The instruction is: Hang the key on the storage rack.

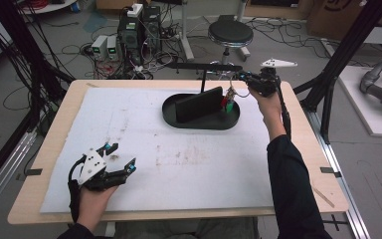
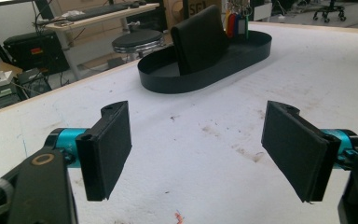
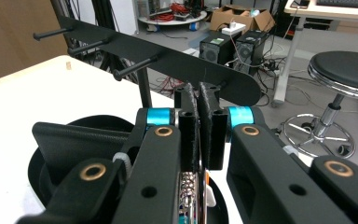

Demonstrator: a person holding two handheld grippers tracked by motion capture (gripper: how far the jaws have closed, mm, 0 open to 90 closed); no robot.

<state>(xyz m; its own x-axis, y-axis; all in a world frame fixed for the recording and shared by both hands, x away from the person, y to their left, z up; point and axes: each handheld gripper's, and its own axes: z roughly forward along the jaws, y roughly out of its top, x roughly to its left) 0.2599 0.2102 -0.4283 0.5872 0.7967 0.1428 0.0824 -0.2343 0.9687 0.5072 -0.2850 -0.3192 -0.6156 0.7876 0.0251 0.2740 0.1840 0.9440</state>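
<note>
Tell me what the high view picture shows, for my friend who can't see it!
The right hand-held gripper holds a bunch of keys with coloured tags over a black oval tray with a black wallet standing in it. The left hand-held gripper rests open on the white mat.

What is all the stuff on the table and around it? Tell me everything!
Tray: one, black, oval, far middle of the table.
Wallet: one, black, standing in the tray.
Keys: one bunch with red and green tags, hanging over the tray's right end from the right claw.
Rack: one, black bar with pegs, standing behind the tray.
Mat: one, white, stained, covering the table.
Stool: one, black seat, on the floor beyond the table.
Left claw: black, open, near left of the mat.
Right claw: black, shut on the keys.
</note>
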